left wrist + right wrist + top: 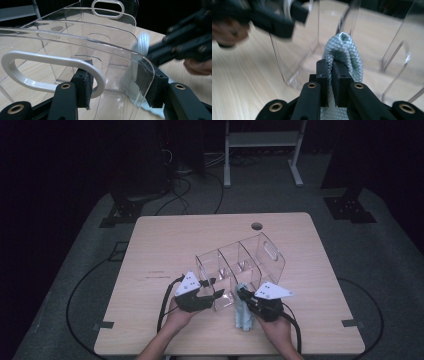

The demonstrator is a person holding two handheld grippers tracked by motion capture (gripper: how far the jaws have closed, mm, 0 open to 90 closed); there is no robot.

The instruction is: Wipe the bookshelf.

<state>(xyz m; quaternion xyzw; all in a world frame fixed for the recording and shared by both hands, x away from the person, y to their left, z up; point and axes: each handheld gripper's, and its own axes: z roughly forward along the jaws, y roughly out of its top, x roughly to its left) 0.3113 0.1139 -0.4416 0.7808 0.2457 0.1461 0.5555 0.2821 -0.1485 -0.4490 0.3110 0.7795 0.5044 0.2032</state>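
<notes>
A clear plastic organizer (241,266) with three compartments and a slot handle at each end is seen on the wooden table (165,245), set at an angle right of centre. Its near end is flanked by both tools.

The left gripper (210,295) is held at the organizer's near end wall. In the left gripper view, its jaws are spread to either side of that wall: one pad (85,86) is placed at the white-rimmed handle slot (50,72), the other at the wall's rounded outer corner. Whether the pads actually press the plastic cannot be told; a gap appears to remain.

The right gripper (243,296) is found just beside the organizer's near corner. Its jaws are pressed together on a pale blue-green woven cloth (344,53), which is pinched between the pads and bulges in a fold above them. In the high view the cloth (244,315) is seen hanging down from the gripper onto the table, touching the organizer's near corner. The person's hands (180,316) are observed at the table's near edge.
</notes>
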